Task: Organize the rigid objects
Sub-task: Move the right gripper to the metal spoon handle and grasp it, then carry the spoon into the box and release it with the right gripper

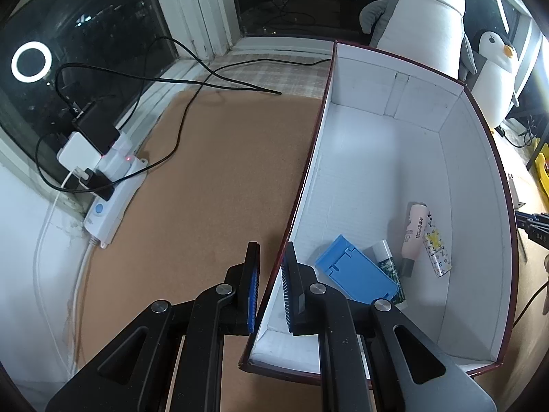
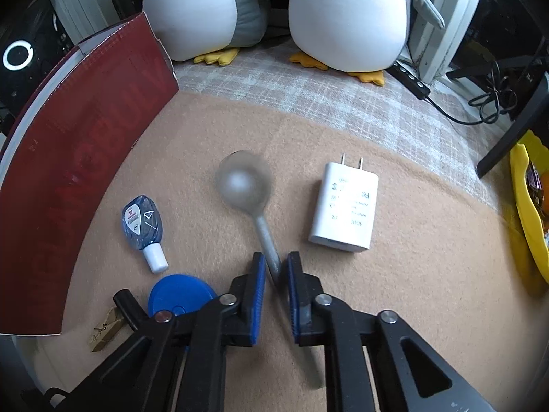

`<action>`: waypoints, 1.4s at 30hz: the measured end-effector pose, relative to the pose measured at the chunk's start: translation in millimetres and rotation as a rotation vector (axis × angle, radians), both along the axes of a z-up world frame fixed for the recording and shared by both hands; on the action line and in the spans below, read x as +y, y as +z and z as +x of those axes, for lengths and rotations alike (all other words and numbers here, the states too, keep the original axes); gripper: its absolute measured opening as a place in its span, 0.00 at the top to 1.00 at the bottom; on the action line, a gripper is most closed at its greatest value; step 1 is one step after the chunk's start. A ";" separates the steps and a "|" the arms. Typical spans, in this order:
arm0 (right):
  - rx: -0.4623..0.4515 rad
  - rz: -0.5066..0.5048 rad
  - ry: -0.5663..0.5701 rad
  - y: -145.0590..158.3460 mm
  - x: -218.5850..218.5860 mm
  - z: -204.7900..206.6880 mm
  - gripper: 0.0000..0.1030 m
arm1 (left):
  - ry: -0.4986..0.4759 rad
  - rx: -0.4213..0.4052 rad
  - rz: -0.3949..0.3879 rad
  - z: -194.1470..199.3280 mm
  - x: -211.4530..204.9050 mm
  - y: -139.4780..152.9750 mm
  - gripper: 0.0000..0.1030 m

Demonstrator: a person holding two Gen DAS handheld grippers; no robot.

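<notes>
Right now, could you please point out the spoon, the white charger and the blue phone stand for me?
spoon (image 2: pixel 244 180): right wrist view, middle of the bowl.
white charger (image 2: pixel 345 207): right wrist view, centre of its printed face.
blue phone stand (image 1: pixel 357 274): left wrist view, middle of its flat top, inside the box.

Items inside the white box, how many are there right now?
4, all near its front right corner: a blue stand, a small green-labelled bottle beside it, a pink tube, and a patterned case nearest the box wall. More may hide behind the left gripper.
</notes>
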State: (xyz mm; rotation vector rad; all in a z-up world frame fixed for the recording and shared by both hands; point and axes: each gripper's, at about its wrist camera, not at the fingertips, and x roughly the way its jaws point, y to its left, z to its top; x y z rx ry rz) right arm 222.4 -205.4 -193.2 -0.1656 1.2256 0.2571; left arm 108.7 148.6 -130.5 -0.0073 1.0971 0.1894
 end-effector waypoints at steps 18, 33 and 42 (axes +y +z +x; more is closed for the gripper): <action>-0.023 -0.002 -0.091 15.3 -16.2 -49.6 0.93 | -0.007 -0.009 -0.050 -3.8 8.2 -4.4 0.90; -0.068 0.022 -0.148 40.1 -17.0 -68.6 0.93 | -0.028 -0.032 -0.084 -8.2 11.1 -3.8 0.90; -0.153 0.088 -0.057 95.9 31.3 -84.7 0.93 | -0.027 -0.041 -0.113 -12.0 16.2 -6.5 0.91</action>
